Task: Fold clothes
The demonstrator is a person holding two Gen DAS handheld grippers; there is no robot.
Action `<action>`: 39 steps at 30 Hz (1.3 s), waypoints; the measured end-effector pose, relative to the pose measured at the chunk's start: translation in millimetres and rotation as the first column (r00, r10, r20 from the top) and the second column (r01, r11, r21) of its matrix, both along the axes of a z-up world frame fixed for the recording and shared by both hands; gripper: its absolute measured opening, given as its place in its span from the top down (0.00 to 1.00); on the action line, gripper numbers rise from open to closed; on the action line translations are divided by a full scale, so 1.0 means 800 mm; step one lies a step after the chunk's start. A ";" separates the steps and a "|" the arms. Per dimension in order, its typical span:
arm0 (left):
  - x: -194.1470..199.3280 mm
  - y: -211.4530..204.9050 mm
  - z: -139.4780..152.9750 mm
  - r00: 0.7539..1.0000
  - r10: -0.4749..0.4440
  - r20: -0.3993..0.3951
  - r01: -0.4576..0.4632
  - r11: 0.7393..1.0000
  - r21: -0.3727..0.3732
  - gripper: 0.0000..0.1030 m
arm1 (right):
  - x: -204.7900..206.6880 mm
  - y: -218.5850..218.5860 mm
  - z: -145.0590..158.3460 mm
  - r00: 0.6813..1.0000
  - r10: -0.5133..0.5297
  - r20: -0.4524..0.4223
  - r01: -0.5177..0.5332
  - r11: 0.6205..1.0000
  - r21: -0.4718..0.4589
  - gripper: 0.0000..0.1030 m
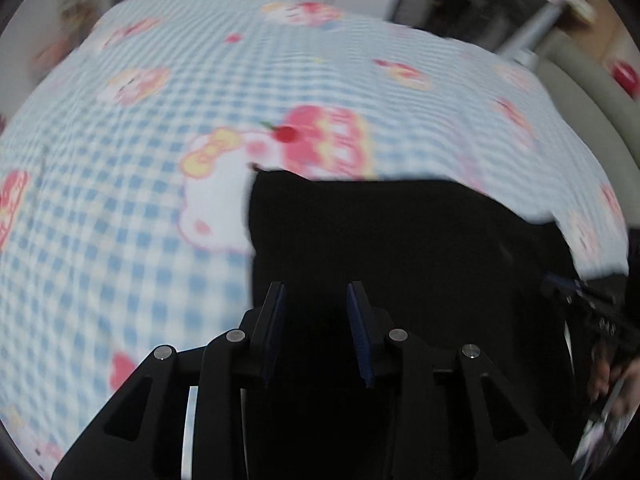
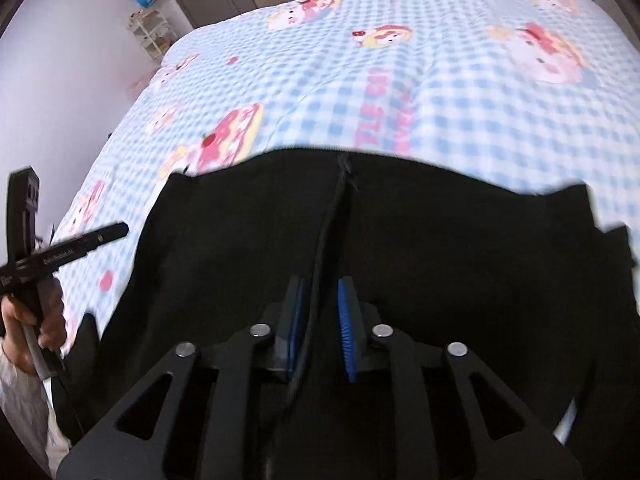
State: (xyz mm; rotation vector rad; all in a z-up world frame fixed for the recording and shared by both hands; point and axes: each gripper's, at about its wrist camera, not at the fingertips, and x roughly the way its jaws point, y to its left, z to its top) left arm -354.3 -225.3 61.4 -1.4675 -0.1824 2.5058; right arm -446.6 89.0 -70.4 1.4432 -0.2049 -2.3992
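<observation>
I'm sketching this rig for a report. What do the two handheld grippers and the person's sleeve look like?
Both the left gripper and the right gripper are matte black linkage frames with silver pivot pins and triangular cut-outs. Their fingers carry ribbed blue pads. The left one's black body bears small white lettering and a grey cable trails from its handle. The sleeve is pale.

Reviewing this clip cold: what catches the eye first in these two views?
A black garment fills the near half of both views, spread on a blue-checked cartoon bedsheet. In the right wrist view a dark seam runs up its middle, passing between the right gripper pads.
</observation>
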 end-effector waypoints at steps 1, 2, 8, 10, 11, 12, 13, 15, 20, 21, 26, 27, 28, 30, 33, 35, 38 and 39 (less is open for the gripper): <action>0.015 0.004 0.004 1.000 -0.028 -0.005 0.028 0.999 0.018 0.64 | 0.016 0.004 0.005 1.000 0.010 -0.007 -0.010 1.000 -0.008 0.78; 0.028 0.010 0.008 0.999 -0.052 -0.005 0.052 0.998 0.042 0.55 | 0.036 0.009 0.007 1.000 0.022 -0.019 -0.022 1.000 -0.018 0.77; 0.188 0.060 0.007 0.991 -0.133 -0.027 0.135 0.951 0.278 0.51 | 0.268 0.063 0.036 0.996 -0.004 -0.089 -0.009 0.989 -0.150 0.79; 0.252 0.083 -0.003 0.988 -0.153 -0.035 0.157 0.939 0.306 0.51 | 0.330 0.067 0.018 1.000 0.004 -0.026 -0.009 0.979 -0.203 0.79; 0.277 0.090 -0.013 0.989 -0.148 -0.016 0.145 0.935 0.324 0.51 | 0.358 0.065 0.007 1.000 0.005 0.005 -0.004 0.978 -0.210 0.79; 0.302 0.097 -0.024 0.990 -0.139 0.010 0.127 0.930 0.344 0.51 | 0.386 0.064 -0.005 0.999 0.003 0.036 0.005 0.976 -0.217 0.78; 0.324 0.103 -0.032 0.991 -0.132 0.025 0.114 0.925 0.362 0.51 | 0.413 0.063 -0.016 0.998 -0.003 0.062 0.017 0.974 -0.227 0.77; 0.366 0.114 -0.042 0.990 -0.140 0.029 0.118 0.915 0.386 0.51 | 0.459 0.058 -0.032 0.996 0.013 0.089 0.010 0.969 -0.248 0.76; 0.436 0.150 -0.037 0.966 -0.259 -0.023 0.255 0.927 0.275 0.44 | 0.508 0.061 -0.035 0.996 0.009 0.084 0.006 0.984 -0.179 0.75; 0.443 0.155 -0.038 0.963 -0.268 -0.023 0.266 0.937 0.224 0.44 | 0.510 0.064 -0.031 0.997 0.006 0.076 0.009 0.982 -0.189 0.72; 0.460 0.146 -0.050 0.977 -0.207 0.044 0.200 0.971 0.133 0.44 | 0.530 0.066 -0.038 0.994 0.016 0.105 0.003 0.983 -0.183 0.61; 0.464 0.139 -0.051 0.981 -0.187 0.045 0.177 0.972 0.157 0.44 | 0.535 0.065 -0.040 0.994 0.018 0.111 0.003 0.983 -0.183 0.61; 0.470 0.130 -0.051 0.985 -0.165 0.043 0.154 0.971 0.182 0.44 | 0.540 0.065 -0.042 0.993 0.019 0.116 0.002 0.983 -0.183 0.61; 0.481 0.115 -0.055 0.990 -0.126 0.063 0.112 0.975 0.192 0.44 | 0.546 0.066 -0.044 0.993 0.018 0.117 0.003 0.984 -0.179 0.61; 0.500 0.111 -0.071 0.987 -0.120 0.107 0.098 0.977 0.188 0.44 | 0.550 0.065 -0.045 0.992 0.025 0.122 -0.002 0.983 -0.184 0.57; 0.504 0.113 -0.082 0.985 -0.122 0.124 0.097 0.978 0.187 0.45 | 0.550 0.063 -0.048 0.991 0.031 0.134 -0.005 0.981 -0.192 0.56; 0.513 0.125 -0.089 0.982 -0.136 0.127 0.108 0.972 0.210 0.46 | 0.551 0.062 -0.054 0.987 0.037 0.154 -0.006 0.980 -0.197 0.56; 0.516 0.131 -0.082 0.982 -0.159 0.103 0.134 0.968 0.213 0.46 | 0.552 0.061 -0.056 0.986 0.037 0.160 -0.005 0.981 -0.194 0.55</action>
